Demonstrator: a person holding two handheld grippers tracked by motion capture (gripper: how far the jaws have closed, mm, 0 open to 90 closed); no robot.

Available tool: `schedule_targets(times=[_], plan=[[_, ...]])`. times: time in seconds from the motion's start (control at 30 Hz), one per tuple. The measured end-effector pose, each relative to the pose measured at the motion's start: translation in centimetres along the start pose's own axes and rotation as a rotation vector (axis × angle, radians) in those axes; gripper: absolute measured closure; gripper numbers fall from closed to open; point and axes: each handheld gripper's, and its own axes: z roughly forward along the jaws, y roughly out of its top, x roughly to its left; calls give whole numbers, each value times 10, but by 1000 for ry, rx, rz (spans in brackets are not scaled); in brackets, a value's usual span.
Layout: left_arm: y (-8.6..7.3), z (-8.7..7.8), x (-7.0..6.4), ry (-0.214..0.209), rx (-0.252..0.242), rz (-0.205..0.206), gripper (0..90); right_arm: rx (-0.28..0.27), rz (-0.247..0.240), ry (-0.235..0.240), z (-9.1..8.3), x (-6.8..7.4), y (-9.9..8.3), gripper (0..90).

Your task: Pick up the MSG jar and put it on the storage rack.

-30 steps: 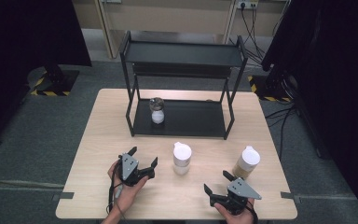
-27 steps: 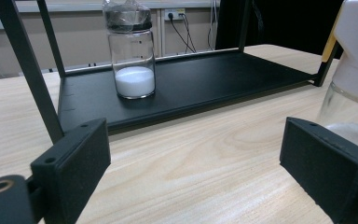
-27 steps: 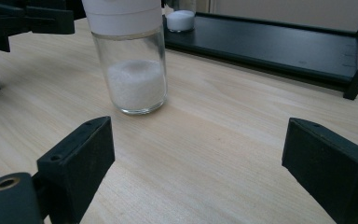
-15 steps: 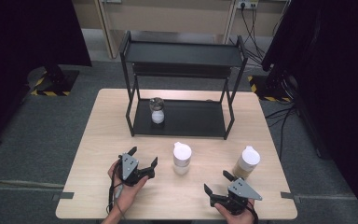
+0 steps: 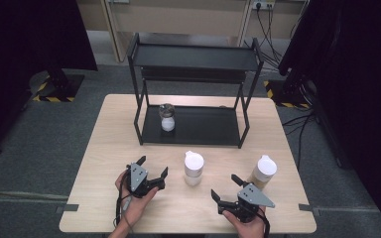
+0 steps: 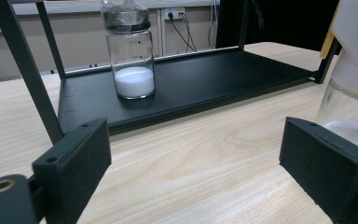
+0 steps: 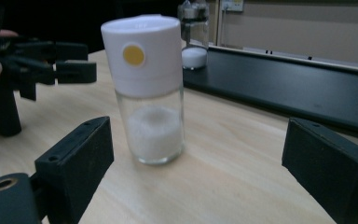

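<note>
Nothing has shifted since the earlier frames: both claws rest low on the surface (image 5: 104,148), jaws spread wide and holding nothing. Left claw (image 5: 151,171) and right claw (image 5: 224,191) flank the white-capped shaker (image 5: 194,167), which stands upright between them, near the rack (image 5: 193,130). To take it well, I'd bring the right claw in level, jaws either side of the glass below the cap, closing gently. No writing is readable, just a yellow dot (image 7: 134,55) on the cap. A second shaker (image 5: 263,171) stands at right, a jar (image 5: 167,116) on the rack.
</note>
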Motion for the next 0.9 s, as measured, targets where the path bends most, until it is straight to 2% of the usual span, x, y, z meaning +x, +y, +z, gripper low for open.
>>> schedule_targets(times=[0.27,0.47,0.9], plan=[[0,0,0,1,2,2,84,-15,-27,45,24,10,19,93],[0,0,-1,1,4,7,84,-6,-49,79,42,19,24,108],[0,0,-1,1,4,11,85,28,-67,86,73,25,23,171]])
